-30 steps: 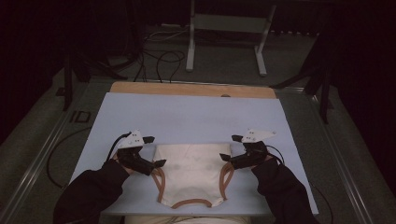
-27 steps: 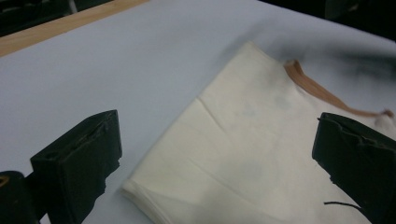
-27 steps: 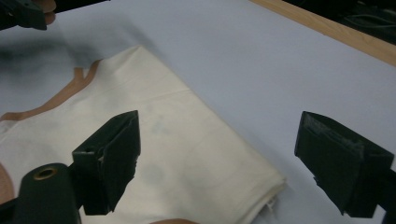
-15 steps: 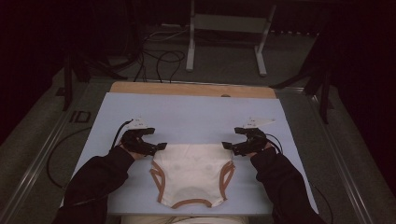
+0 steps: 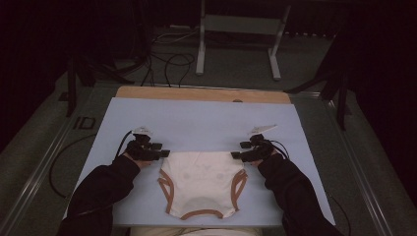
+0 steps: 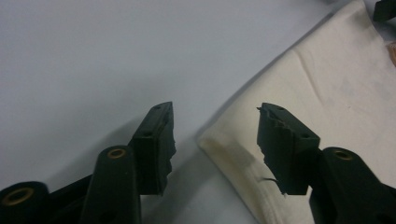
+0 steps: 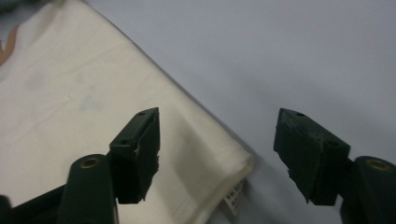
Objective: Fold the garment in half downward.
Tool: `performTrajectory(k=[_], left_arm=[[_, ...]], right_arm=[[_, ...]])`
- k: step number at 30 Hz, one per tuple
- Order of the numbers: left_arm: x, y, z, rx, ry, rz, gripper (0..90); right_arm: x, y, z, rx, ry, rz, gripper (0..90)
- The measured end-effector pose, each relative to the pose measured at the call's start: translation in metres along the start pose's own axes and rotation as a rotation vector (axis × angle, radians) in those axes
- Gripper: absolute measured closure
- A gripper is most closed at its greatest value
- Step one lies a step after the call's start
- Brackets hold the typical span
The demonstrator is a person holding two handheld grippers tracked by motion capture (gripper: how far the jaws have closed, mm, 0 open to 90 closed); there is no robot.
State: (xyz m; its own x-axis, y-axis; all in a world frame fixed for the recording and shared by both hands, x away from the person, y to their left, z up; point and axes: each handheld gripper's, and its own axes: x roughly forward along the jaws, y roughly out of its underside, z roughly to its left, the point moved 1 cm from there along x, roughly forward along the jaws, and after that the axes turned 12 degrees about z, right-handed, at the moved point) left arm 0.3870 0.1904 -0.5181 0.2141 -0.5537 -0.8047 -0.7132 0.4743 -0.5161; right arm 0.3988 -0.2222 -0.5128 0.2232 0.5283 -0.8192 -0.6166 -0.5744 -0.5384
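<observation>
A cream garment [image 5: 201,179] with brown trim lies flat on the pale blue mat [image 5: 206,118]. My left gripper [image 5: 164,153] is at its top left corner, low over the mat. In the left gripper view the jaws [image 6: 215,111] have just been closing, and the cloth's corner [image 6: 219,144] lies between them untouched. My right gripper [image 5: 235,155] is at the top right corner. Its jaws [image 7: 218,114] have also just been closing and straddle that corner [image 7: 224,163], where a small label [image 7: 233,196] sticks out. Neither pair of pads presses on the cloth.
The mat covers a wooden board [image 5: 201,93] whose far edge shows. Beyond it stand the legs of a metal stand [image 5: 201,44], with cables [image 5: 167,61] on the floor. Each gripper's cable trails off to its side of the mat.
Both hands have sunk toward the mat and settled at the garment's top corners. Both pairs of jaws have narrowed around the corners.
</observation>
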Motion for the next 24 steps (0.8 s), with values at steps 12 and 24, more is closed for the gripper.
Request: performTrajectory(k=[12, 24], left_arm=[[0.011, 0.0, 0.006, -0.035, 0.086, 0.052, 68.9], [0.004, -0.001, -0.001, 0.052, 0.013, 0.023, 89.2]], right_arm=[[0.008, 0.008, 0.0, -0.013, -0.028, 0.066, 55.0], [0.001, 0.004, 0.003, -0.046, 0.023, 0.048, 84.9]])
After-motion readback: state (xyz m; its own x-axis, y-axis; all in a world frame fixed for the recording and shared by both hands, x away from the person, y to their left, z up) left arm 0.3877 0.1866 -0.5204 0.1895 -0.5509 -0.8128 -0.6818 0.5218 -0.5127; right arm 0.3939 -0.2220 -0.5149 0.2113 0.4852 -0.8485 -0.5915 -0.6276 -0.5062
